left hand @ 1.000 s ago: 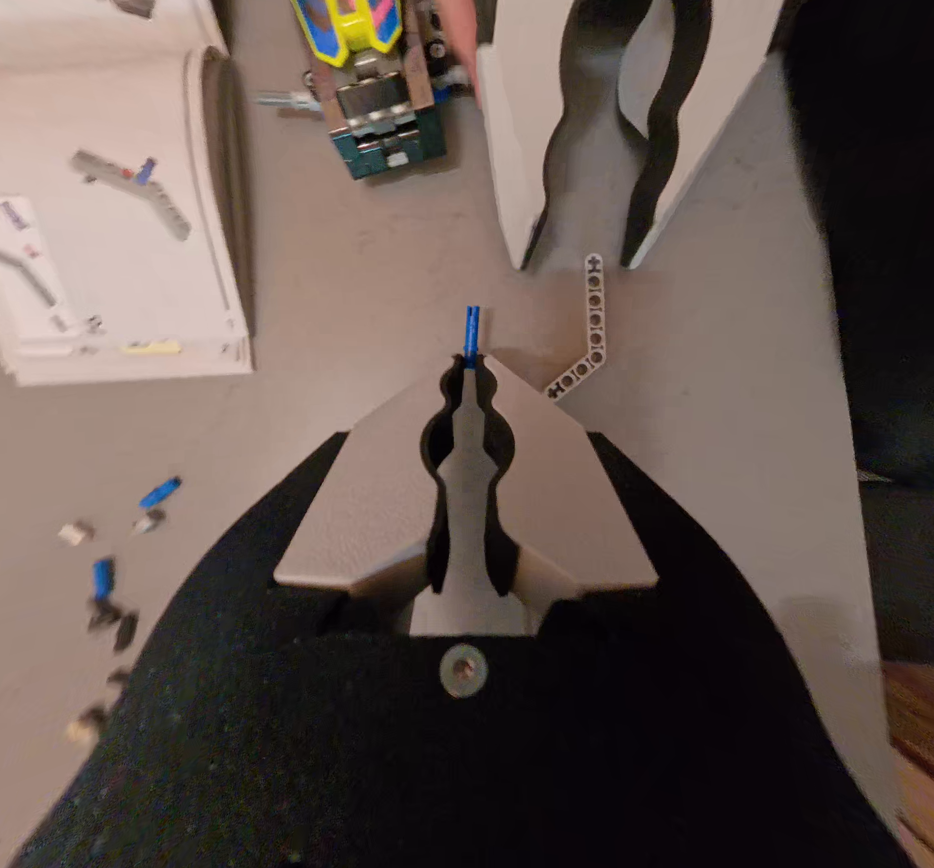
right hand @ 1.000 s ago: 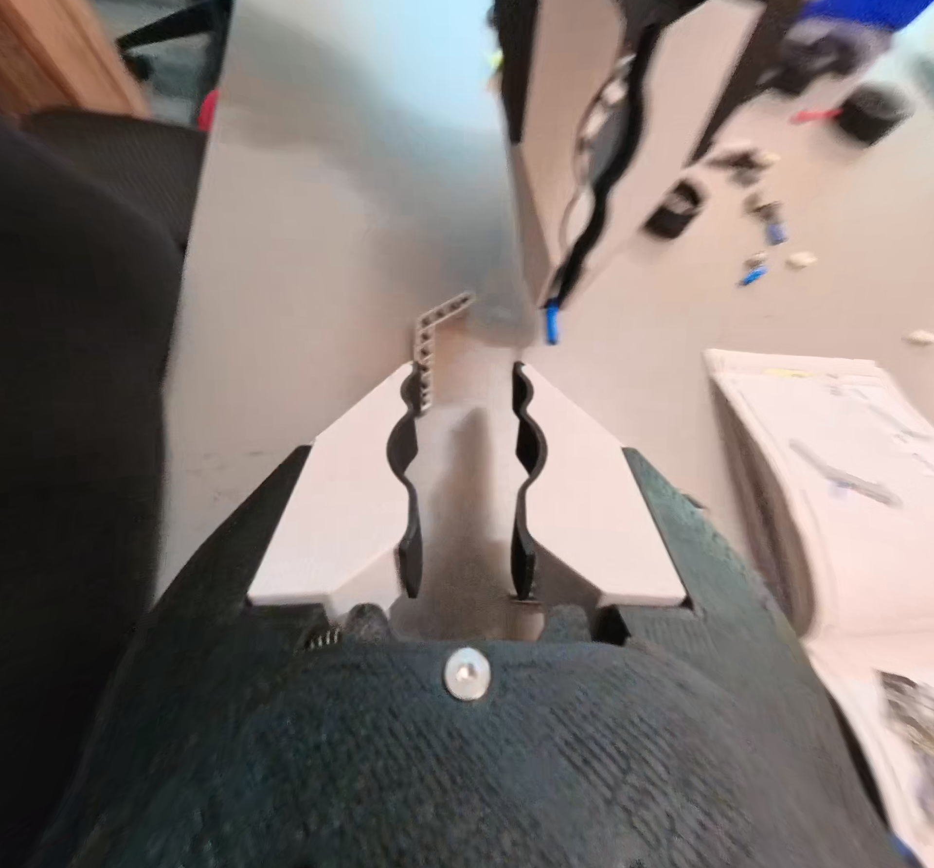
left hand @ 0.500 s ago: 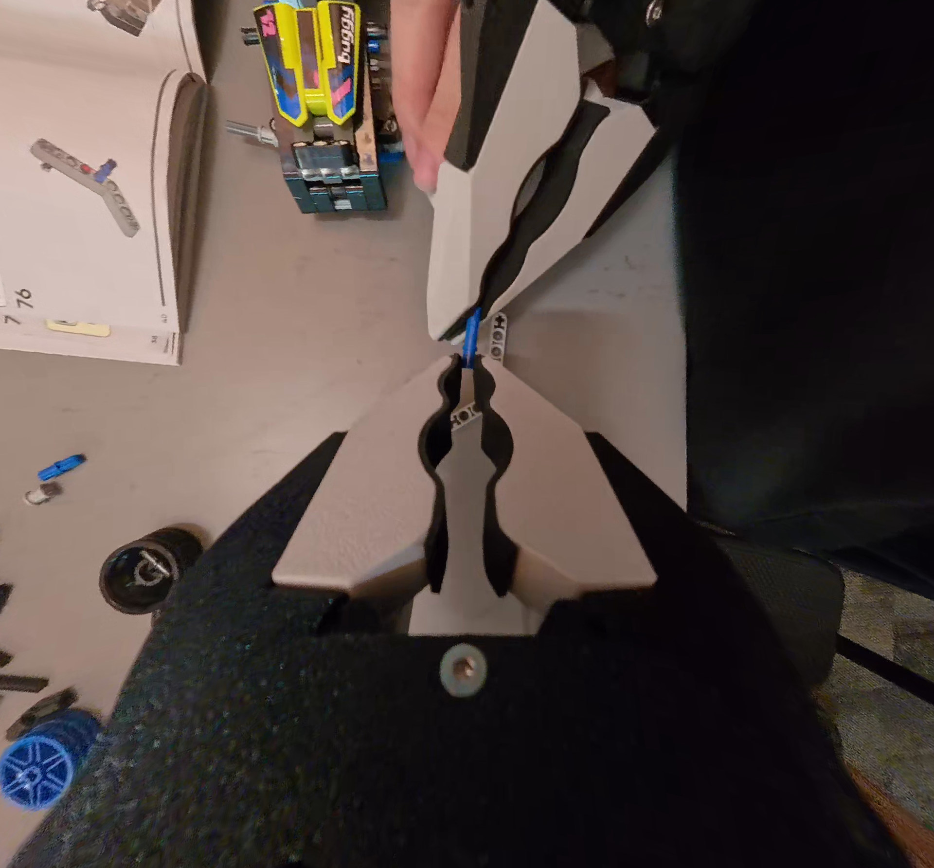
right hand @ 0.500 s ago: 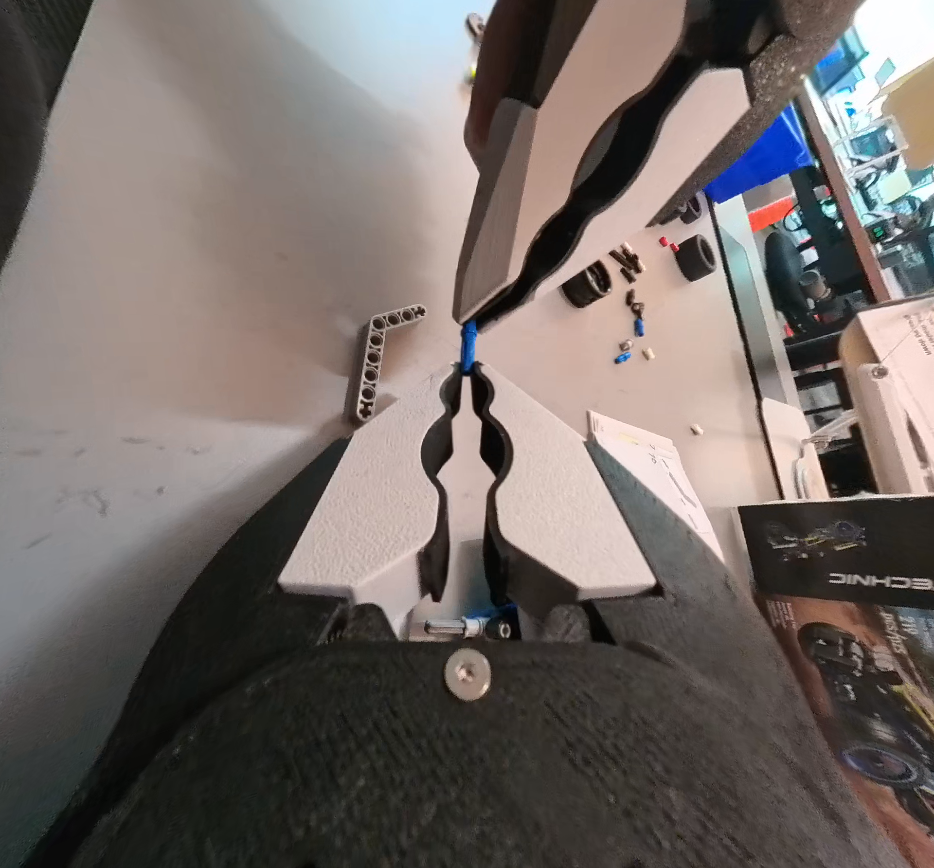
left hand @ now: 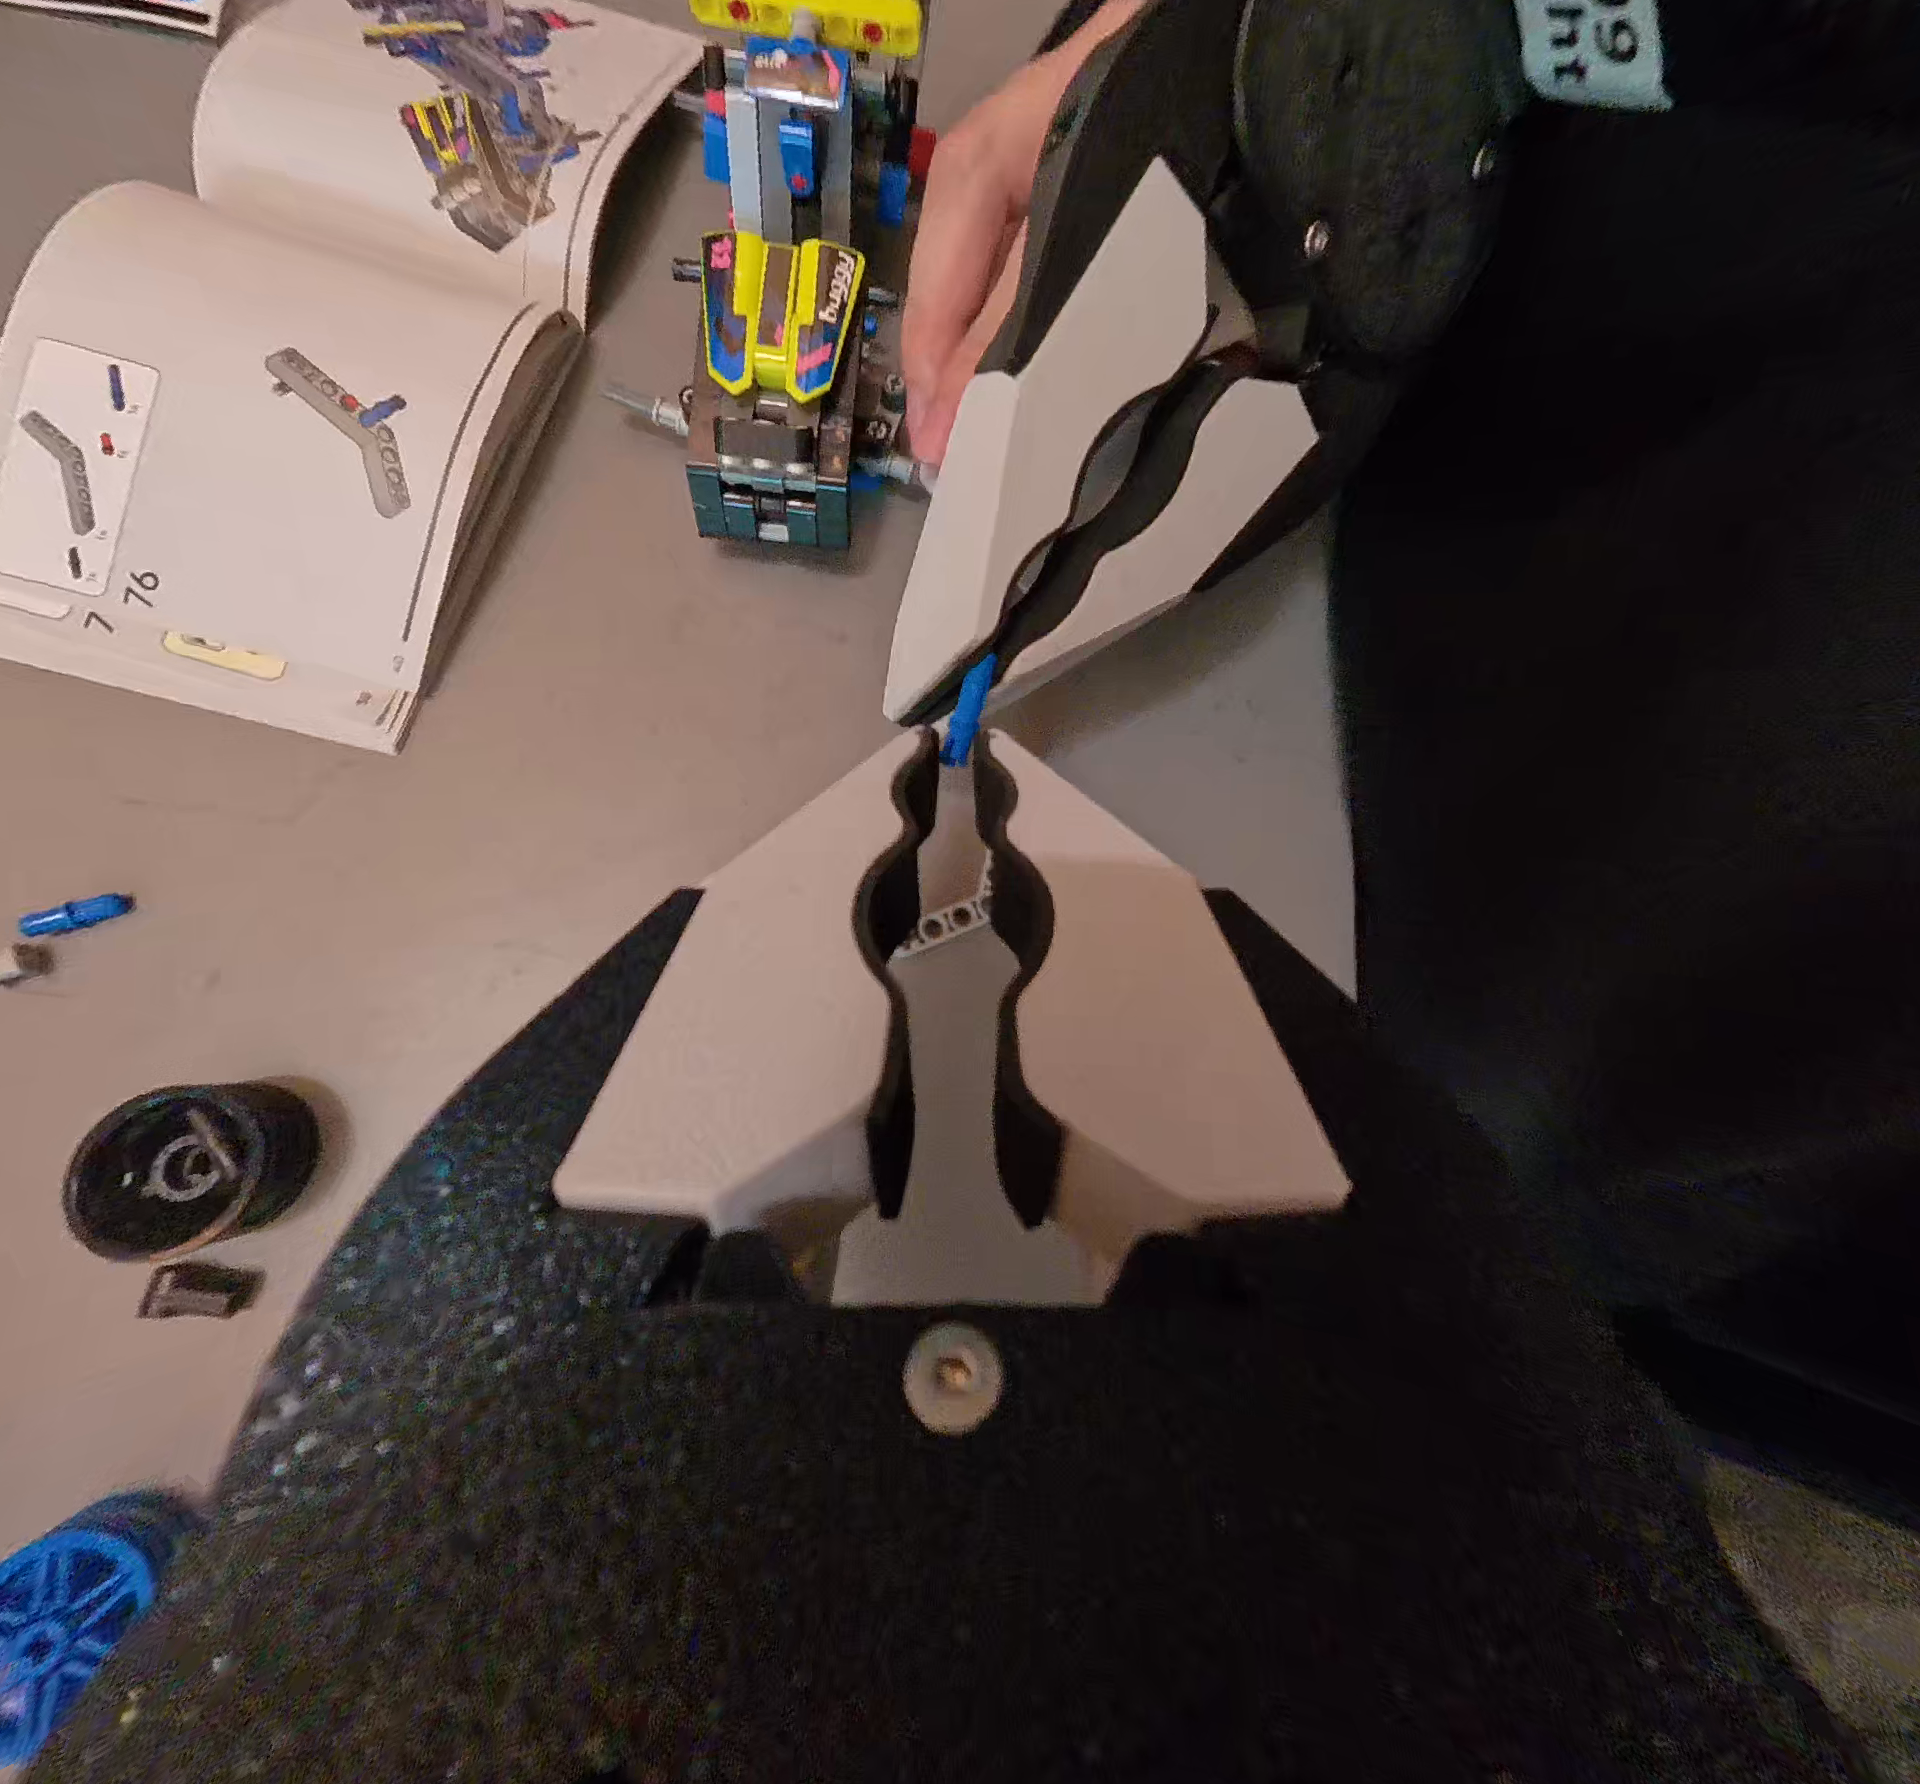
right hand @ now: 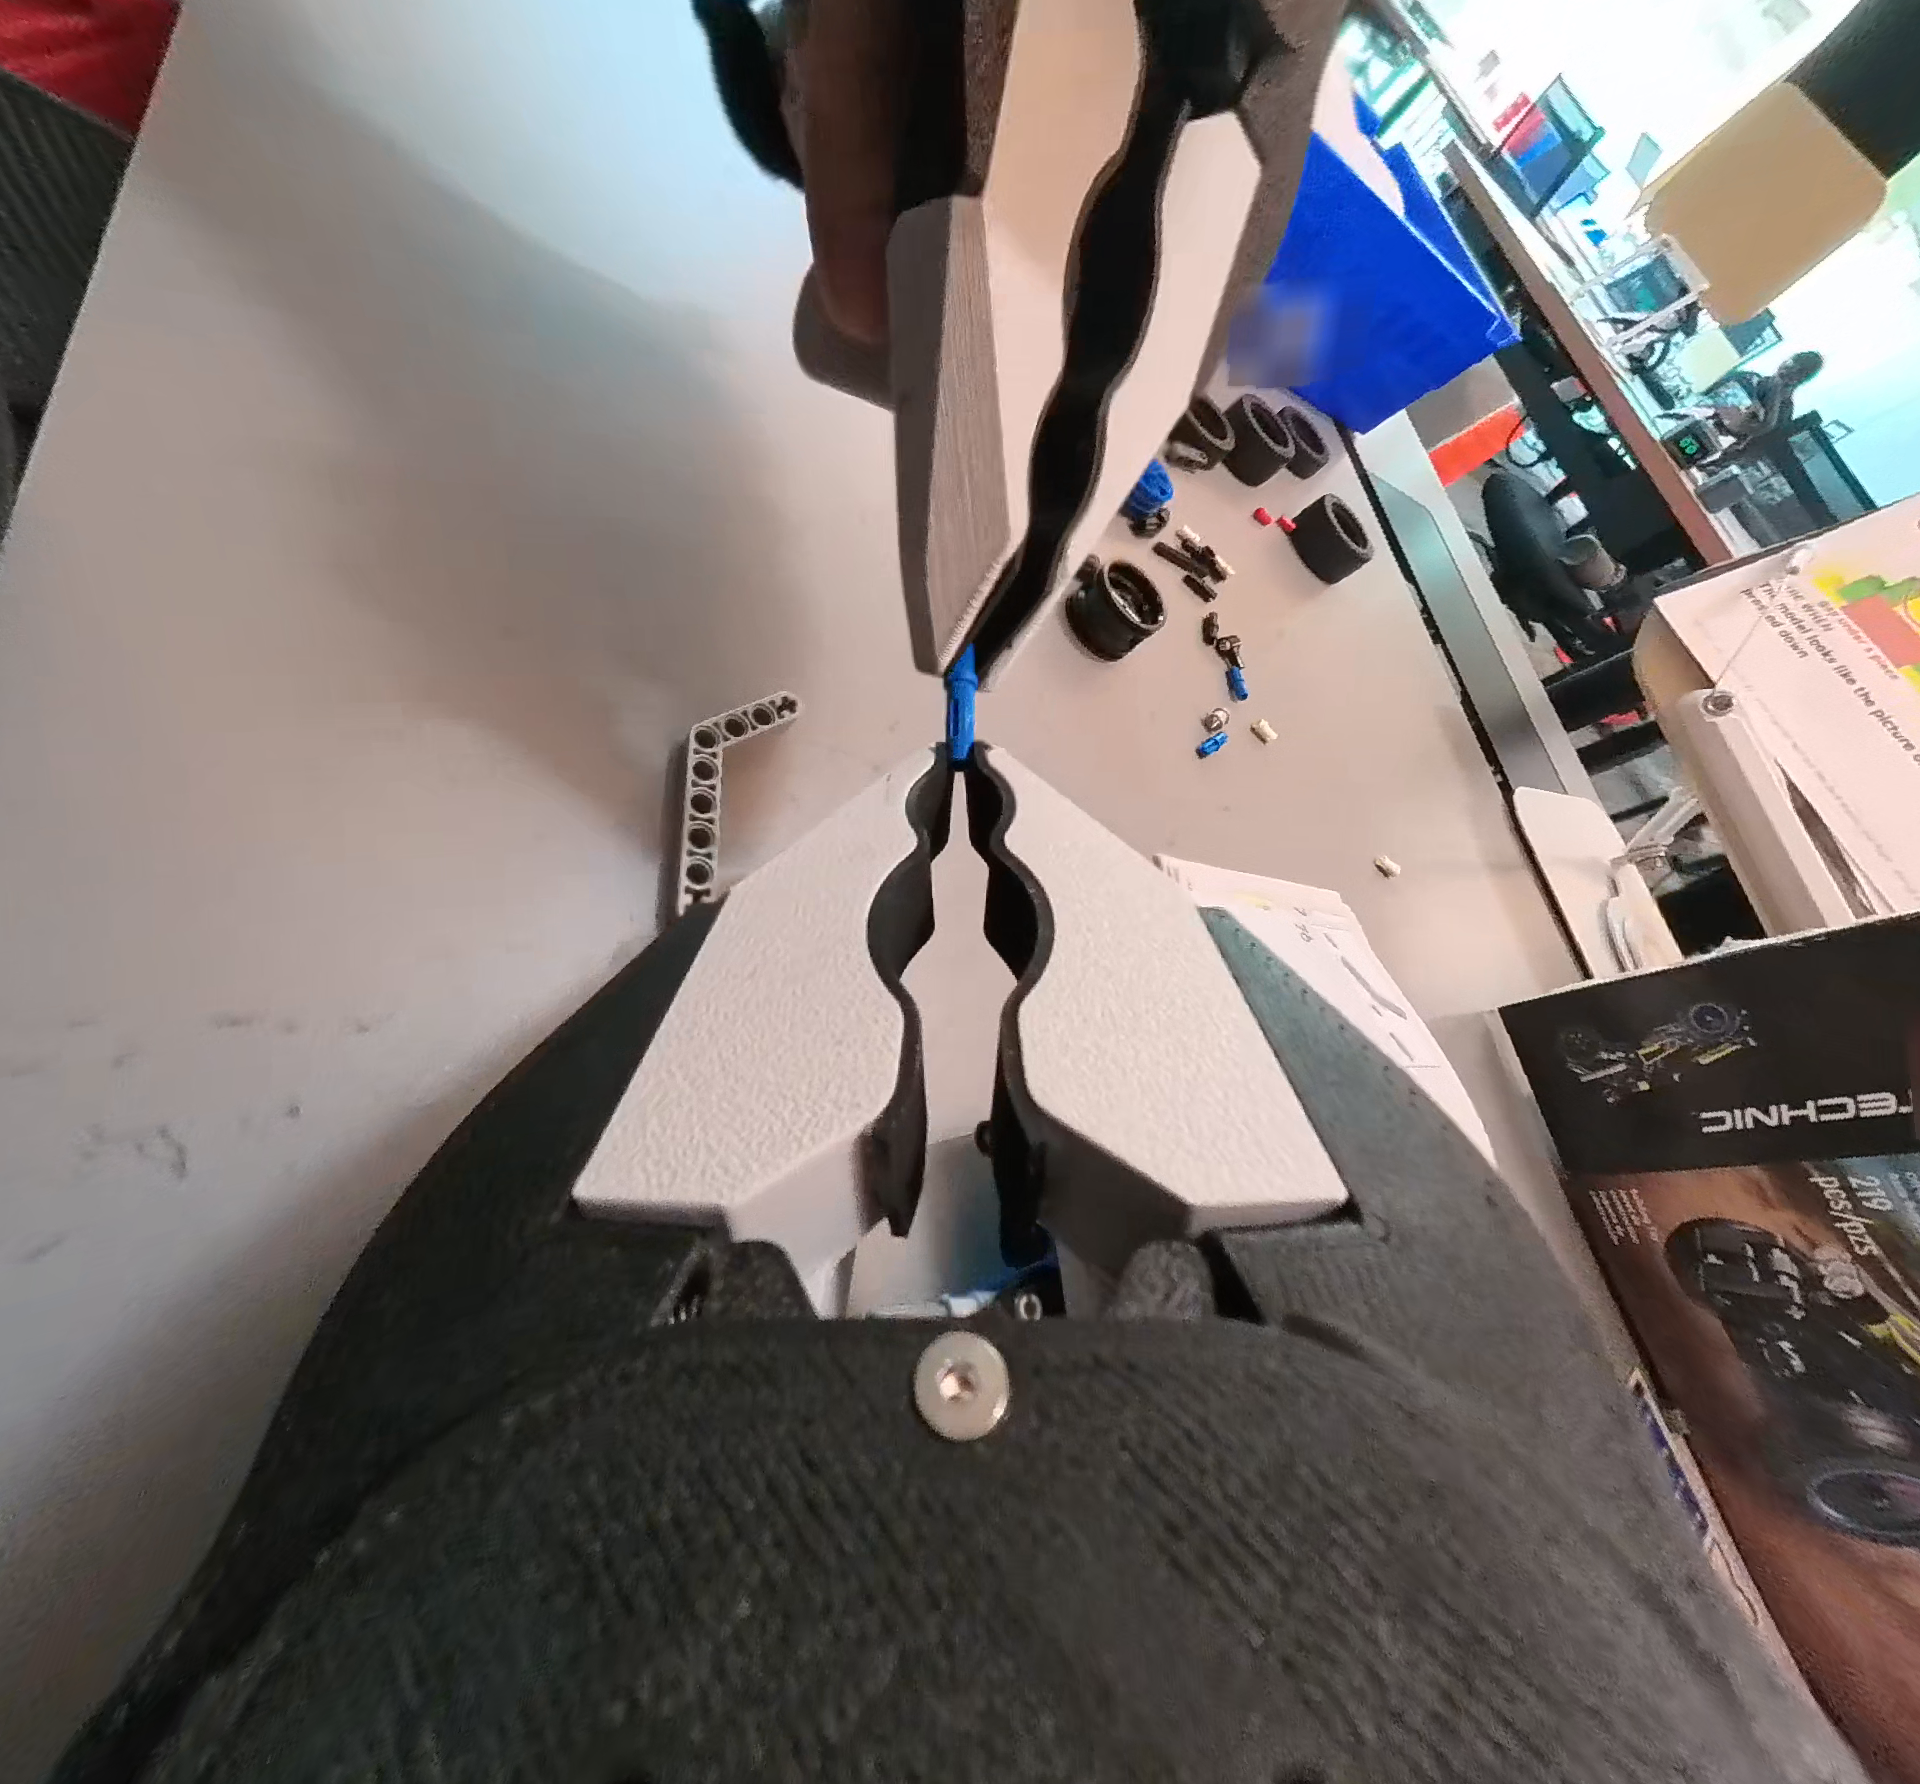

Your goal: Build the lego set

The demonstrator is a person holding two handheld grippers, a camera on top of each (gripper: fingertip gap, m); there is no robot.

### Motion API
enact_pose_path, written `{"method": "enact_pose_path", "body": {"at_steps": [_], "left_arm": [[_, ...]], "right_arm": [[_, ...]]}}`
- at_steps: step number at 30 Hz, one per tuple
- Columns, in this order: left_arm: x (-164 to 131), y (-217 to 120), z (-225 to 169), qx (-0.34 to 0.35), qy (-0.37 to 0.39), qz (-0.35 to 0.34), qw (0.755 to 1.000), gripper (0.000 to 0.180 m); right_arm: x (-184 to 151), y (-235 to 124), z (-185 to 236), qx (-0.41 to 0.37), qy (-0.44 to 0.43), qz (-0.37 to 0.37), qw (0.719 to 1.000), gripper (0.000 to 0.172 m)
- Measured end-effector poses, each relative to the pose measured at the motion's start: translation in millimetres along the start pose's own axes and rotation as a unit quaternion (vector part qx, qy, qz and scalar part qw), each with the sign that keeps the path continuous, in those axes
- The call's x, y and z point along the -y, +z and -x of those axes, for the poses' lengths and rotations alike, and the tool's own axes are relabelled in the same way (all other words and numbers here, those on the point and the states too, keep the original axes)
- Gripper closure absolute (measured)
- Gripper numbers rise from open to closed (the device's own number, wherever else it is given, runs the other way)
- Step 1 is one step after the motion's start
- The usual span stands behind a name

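Observation:
A small blue pin [left hand: 961, 716] spans the tips of both grippers above the grey table [left hand: 582, 830]. My right gripper [right hand: 961, 755] is shut on one end of the pin [right hand: 960, 711]. In the left wrist view it comes in from the upper right [left hand: 966, 685], pinching the pin's far end. My left gripper [left hand: 954, 747] is open. The pin's near end stands between its fingertips with a gap on the left side. A grey angled beam [right hand: 707, 778] lies flat on the table just under the grippers, and part of it shows through the left jaws [left hand: 951, 924].
A half-built yellow, blue and black buggy model [left hand: 790, 280] stands beyond the grippers, beside an open instruction booklet [left hand: 312, 446]. At left lie a black tyre [left hand: 187, 1173], a blue wheel [left hand: 62, 1620] and a loose blue pin [left hand: 78, 911]. The right wrist view shows more tyres [right hand: 1117, 607] and a box [right hand: 1766, 1215].
The right gripper came in from open and shut on the free end of the pin. The left gripper, shut on the pin before, has now opened around it.

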State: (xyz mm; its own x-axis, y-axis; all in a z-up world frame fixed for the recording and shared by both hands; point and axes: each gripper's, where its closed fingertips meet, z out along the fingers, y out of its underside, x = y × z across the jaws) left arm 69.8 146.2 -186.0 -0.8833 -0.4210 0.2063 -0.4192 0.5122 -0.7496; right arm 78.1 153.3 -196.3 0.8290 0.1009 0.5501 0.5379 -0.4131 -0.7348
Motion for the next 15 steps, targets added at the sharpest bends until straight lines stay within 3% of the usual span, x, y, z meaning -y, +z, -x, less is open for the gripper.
{"method": "enact_pose_path", "body": {"at_steps": [1,15], "left_arm": [[0.9,-0.6,0.0,-0.001,-0.006,-0.008,1.000,0.178],[8.7,-2.7,-1.5,-0.011,-0.031,-0.055,0.998,0.179]], "right_arm": [[0.4,0.0,-0.6,-0.002,0.002,-0.002,1.000,0.171],[-1.7,1.5,-1.8,-0.004,0.020,-0.005,1.000,0.171]]}}
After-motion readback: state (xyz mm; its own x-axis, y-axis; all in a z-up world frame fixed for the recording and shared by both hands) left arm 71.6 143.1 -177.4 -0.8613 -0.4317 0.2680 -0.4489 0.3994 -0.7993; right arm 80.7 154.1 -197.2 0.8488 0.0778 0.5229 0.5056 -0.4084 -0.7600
